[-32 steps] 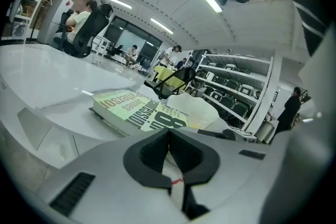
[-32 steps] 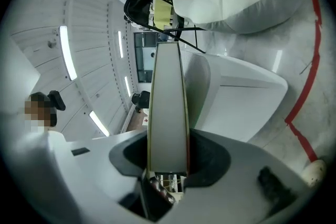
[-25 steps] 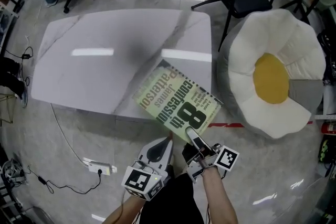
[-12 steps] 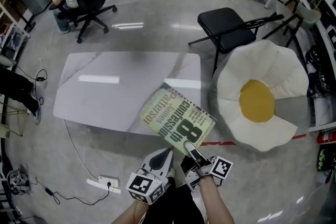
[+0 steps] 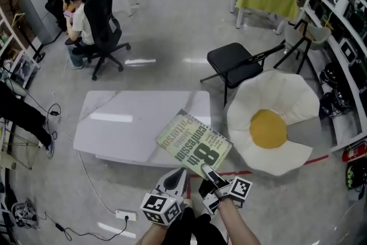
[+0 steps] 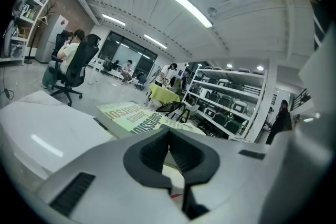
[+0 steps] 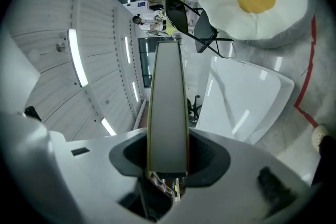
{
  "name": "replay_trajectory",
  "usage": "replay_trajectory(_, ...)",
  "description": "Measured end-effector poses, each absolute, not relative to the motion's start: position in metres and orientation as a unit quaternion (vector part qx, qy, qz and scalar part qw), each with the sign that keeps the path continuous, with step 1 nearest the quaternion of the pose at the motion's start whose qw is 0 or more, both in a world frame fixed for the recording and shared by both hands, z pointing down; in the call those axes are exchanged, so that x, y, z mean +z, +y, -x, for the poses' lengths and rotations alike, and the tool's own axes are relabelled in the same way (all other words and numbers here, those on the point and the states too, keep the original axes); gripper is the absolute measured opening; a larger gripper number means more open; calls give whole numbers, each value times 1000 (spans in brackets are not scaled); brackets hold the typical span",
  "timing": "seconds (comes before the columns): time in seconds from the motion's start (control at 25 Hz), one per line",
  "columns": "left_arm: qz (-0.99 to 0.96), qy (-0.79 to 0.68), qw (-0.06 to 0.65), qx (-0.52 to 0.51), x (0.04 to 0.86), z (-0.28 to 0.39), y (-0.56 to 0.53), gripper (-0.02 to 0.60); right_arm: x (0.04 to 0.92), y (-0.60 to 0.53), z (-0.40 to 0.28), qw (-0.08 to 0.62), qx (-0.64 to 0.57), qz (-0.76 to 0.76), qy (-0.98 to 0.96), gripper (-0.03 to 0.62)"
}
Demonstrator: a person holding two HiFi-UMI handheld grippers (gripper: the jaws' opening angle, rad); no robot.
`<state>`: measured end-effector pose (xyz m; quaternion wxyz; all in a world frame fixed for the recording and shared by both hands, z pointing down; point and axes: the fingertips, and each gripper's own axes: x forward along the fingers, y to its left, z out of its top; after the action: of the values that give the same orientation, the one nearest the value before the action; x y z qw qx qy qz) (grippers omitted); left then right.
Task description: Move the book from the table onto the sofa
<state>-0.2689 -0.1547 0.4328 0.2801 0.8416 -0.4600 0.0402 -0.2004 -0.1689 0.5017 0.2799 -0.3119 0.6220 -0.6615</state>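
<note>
- Head view: the right hand-held gripper [image 5: 210, 172] clamps the near edge of the book [image 5: 194, 143]. The book is held cover up, and overlaps the near right corner of the white worktop [image 5: 126, 123].
- The sofa [image 5: 287, 106], a cushion shaped like a fried egg, sits on the floor to the right of the worktop, apart from the book.
- The left hand-held gripper [image 5: 179, 175] is just left of the right one, beside the book's near edge. A black folding chair [image 5: 229, 60] stands beyond the sofa. A person [image 5: 77, 11] sits in an office chair at far left.
- Left gripper view: the left hand-held gripper [image 6: 169, 132] has its jaws closed together with nothing between them. The book [image 6: 131, 115] shows beyond them, above the worktop [image 6: 42, 134].
- Right gripper view: the right hand-held gripper [image 7: 168, 162] has its jaws pressed on both faces of the book [image 7: 168, 102], whose edge runs straight away from them. The sofa [image 7: 247, 2] and the worktop [image 7: 241, 102] lie to the right.
</note>
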Motion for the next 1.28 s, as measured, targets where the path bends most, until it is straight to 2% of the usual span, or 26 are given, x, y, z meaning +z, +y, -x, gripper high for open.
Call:
replay_trajectory(0.48,-874,-423,236,34,348,228,-110,11,417,-124,151,309,-636,342,619,169)
replay_trajectory(1.28,-916,-320,239,43,341,137,-86,9,399,-76,60,369,-592,410,587,169)
